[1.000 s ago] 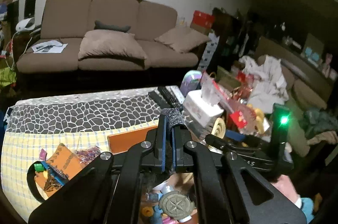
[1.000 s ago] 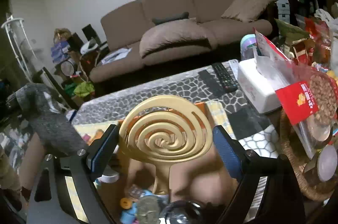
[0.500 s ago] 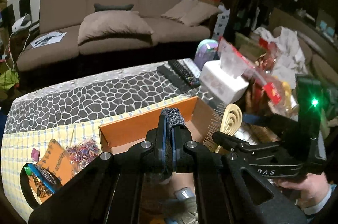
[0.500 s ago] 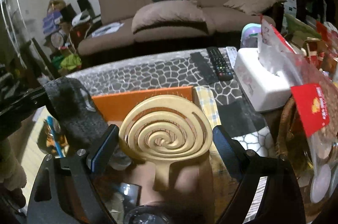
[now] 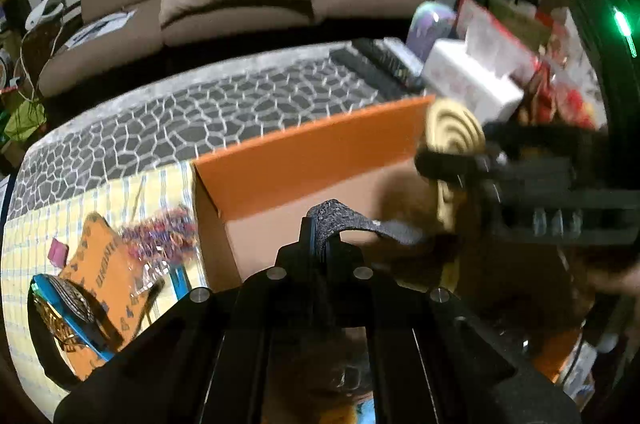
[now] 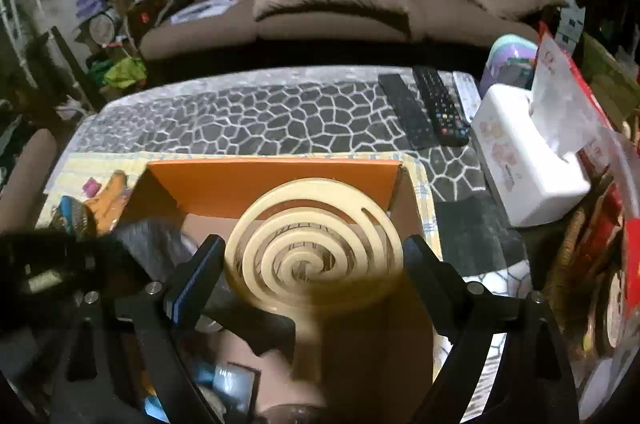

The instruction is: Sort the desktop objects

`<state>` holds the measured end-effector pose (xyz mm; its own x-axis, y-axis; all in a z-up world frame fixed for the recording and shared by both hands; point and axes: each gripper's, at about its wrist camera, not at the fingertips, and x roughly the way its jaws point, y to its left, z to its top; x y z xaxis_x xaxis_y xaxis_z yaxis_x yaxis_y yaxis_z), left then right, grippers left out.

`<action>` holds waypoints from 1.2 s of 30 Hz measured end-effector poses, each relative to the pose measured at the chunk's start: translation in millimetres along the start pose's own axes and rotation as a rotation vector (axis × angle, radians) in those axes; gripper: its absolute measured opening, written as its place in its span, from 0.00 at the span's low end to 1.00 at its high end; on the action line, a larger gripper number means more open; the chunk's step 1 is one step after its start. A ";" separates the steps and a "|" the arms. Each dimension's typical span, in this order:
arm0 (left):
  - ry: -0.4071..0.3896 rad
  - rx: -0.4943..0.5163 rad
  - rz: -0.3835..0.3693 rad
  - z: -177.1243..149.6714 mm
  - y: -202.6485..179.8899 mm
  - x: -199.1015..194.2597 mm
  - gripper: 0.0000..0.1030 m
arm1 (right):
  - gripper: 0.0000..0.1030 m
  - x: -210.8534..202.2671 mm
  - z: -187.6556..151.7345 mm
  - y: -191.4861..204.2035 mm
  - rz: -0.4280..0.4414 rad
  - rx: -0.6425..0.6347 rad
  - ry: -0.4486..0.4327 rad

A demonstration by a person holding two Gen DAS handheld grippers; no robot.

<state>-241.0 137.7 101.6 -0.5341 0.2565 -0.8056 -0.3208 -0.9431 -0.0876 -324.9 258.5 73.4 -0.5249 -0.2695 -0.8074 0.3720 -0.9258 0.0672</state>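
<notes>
An open orange cardboard box (image 5: 312,152) (image 6: 272,180) sits on the table just below both grippers. My left gripper (image 5: 320,224) is shut on a dark grey knitted cloth (image 5: 352,220), which droops to the right over the box. My right gripper (image 6: 312,256) is closed on a cream spiral-shaped round brush (image 6: 280,208), whose disc spans the gap between the two pads with its handle pointing down toward the camera. In the left wrist view the brush (image 5: 454,128) and right gripper (image 5: 520,176) hang over the box's right end. Small items lie blurred in the box bottom.
A white tissue box (image 6: 528,164) and two black remotes (image 6: 436,104) lie right of the box. To its left on a yellow checked cloth (image 5: 24,248) are an orange packet (image 5: 104,264) and a bag of coloured bands (image 5: 160,232). A brown sofa (image 6: 336,0) stands behind.
Both grippers have come down and tilted toward the orange box, which now looms larger. The cloth and the brush stay gripped as before.
</notes>
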 end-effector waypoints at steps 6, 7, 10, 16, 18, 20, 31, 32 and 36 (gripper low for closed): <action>0.034 0.023 0.008 -10.1 -6.1 12.5 0.06 | 0.88 38.7 9.2 2.2 -0.071 -0.014 0.128; 0.035 0.024 0.009 -10.6 -5.9 13.1 0.06 | 0.88 43.2 8.4 2.6 -0.081 -0.020 0.138; 0.041 0.027 0.004 -11.9 -6.2 13.2 0.11 | 0.88 54.0 4.9 1.4 -0.104 -0.024 0.156; 0.028 0.014 -0.016 -11.7 -1.6 4.3 0.33 | 0.85 58.0 5.8 3.1 -0.136 -0.038 0.166; 0.023 0.004 -0.025 -11.3 1.5 -1.4 0.34 | 0.85 53.8 7.5 3.8 -0.140 -0.035 0.160; 0.015 -0.007 -0.032 -11.4 5.8 -10.0 0.36 | 0.86 45.6 8.8 4.0 -0.134 -0.030 0.142; -0.016 -0.069 -0.030 -23.6 27.9 -59.7 0.60 | 0.93 -5.0 3.2 21.8 -0.103 -0.017 0.102; -0.019 -0.072 -0.025 -27.1 29.8 -65.7 0.63 | 0.93 -9.3 1.0 24.7 -0.099 -0.013 0.100; -0.035 -0.091 0.007 -36.6 37.5 -86.8 0.80 | 0.96 -26.4 -9.5 35.1 -0.084 0.003 0.083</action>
<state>-178.0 72.3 146.8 -0.5637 0.2553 -0.7856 -0.2451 -0.9599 -0.1361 -290.7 235.7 91.6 -0.4885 -0.1679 -0.8563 0.3266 -0.9452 -0.0010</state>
